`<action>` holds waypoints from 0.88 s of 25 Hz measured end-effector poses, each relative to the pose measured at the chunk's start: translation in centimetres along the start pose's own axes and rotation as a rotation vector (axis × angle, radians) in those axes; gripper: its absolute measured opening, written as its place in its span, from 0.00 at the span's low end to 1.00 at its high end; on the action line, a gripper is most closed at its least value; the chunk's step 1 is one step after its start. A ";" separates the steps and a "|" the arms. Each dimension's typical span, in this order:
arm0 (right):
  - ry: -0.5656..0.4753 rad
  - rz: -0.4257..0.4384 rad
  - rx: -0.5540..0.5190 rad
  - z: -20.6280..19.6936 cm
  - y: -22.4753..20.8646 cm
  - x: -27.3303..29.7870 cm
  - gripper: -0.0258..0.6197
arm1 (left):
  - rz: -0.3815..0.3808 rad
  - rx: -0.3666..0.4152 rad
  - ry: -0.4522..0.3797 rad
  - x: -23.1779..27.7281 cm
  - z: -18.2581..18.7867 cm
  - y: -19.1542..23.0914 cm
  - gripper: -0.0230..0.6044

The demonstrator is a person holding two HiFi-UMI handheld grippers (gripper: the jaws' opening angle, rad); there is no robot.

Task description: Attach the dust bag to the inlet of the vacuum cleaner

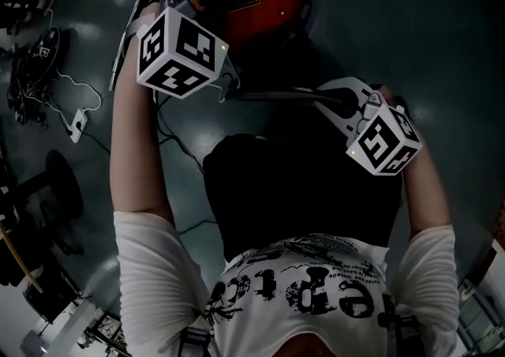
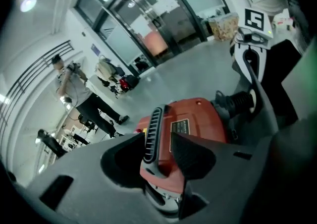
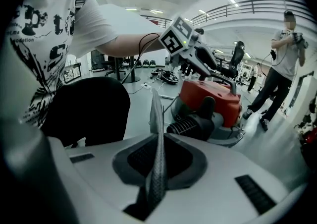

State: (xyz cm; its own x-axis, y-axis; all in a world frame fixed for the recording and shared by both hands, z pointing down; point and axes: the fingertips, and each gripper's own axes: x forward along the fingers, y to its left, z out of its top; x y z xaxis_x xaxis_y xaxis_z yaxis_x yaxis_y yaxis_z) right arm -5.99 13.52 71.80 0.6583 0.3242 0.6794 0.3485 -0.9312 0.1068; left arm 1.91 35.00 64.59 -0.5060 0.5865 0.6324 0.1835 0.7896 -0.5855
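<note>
Black dust bag (image 1: pixel 304 197), collar (image 3: pixel 156 111) between right tool (image 3: pixel 157 146) jaws

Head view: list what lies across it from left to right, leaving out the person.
White adapter on the floor → left gripper's marker cube → red vacuum cleaner → right gripper's marker cube.

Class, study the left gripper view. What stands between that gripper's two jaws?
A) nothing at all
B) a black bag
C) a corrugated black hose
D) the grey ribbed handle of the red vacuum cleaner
D: the left gripper has its jaws apart on either side of the grey ribbed handle on top of the red vacuum cleaner.
</note>
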 end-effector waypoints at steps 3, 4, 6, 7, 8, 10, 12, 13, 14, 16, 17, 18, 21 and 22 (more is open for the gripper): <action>0.001 0.007 0.006 -0.2 0.1 0.0 0.08 | -0.006 0.085 0.087 1.2 -1.1 -0.7 0.30; 0.002 0.009 0.007 -0.3 0.1 0.1 0.08 | -0.002 0.077 0.092 1.8 -1.5 -0.5 0.30; 0.002 0.014 0.002 -0.4 0.1 0.2 0.08 | 0.002 0.020 0.078 2.9 -1.9 -0.1 0.30; 0.001 0.016 -0.004 -0.4 0.1 0.3 0.08 | 0.005 -0.017 0.066 3.2 -2.1 0.3 0.30; -0.001 0.017 -0.010 -0.4 0.1 0.4 0.08 | 0.010 -0.047 0.053 3.5 -2.2 0.6 0.30; -0.008 0.013 -0.021 -0.3 0.0 0.4 0.08 | 0.006 -0.063 0.037 3.8 -2.2 1.0 0.29; -0.015 0.004 -0.024 -0.3 -0.2 0.2 0.08 | -0.004 -0.046 0.030 4.0 -2.0 0.9 0.25; -0.019 -0.001 -0.023 -0.3 -0.3 0.2 0.08 | -0.002 -0.036 0.027 4.0 -1.9 0.9 0.25; -0.020 -0.008 -0.021 -0.3 -0.4 0.1 0.08 | 0.005 -0.027 0.024 4.0 -1.8 0.9 0.24; -0.017 -0.030 -0.021 -0.5 -0.7 0.0 0.08 | 0.016 -0.012 0.020 3.9 -1.8 0.9 0.24; -0.014 -0.043 -0.025 -0.6 -0.9 0.0 0.08 | 0.018 -0.006 0.025 4.0 -1.8 0.9 0.24; -0.011 -0.055 -0.031 -0.6 -1.0 0.0 0.08 | 0.017 -0.001 0.033 4.0 -1.8 0.9 0.24; -0.005 -0.092 -0.055 -0.5 -1.4 0.1 0.08 | -0.001 0.008 0.049 3.9 -1.9 0.8 0.23; -0.004 -0.107 -0.062 -0.5 -1.6 0.2 0.08 | -0.007 0.007 0.051 3.9 -1.9 0.7 0.23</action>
State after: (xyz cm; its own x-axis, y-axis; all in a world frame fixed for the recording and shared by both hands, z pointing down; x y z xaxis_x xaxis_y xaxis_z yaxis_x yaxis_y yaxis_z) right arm -6.74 14.96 72.10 0.6222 0.4227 0.6589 0.3747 -0.8998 0.2235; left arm 1.67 38.22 67.61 -0.4640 0.5893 0.6614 0.1741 0.7927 -0.5842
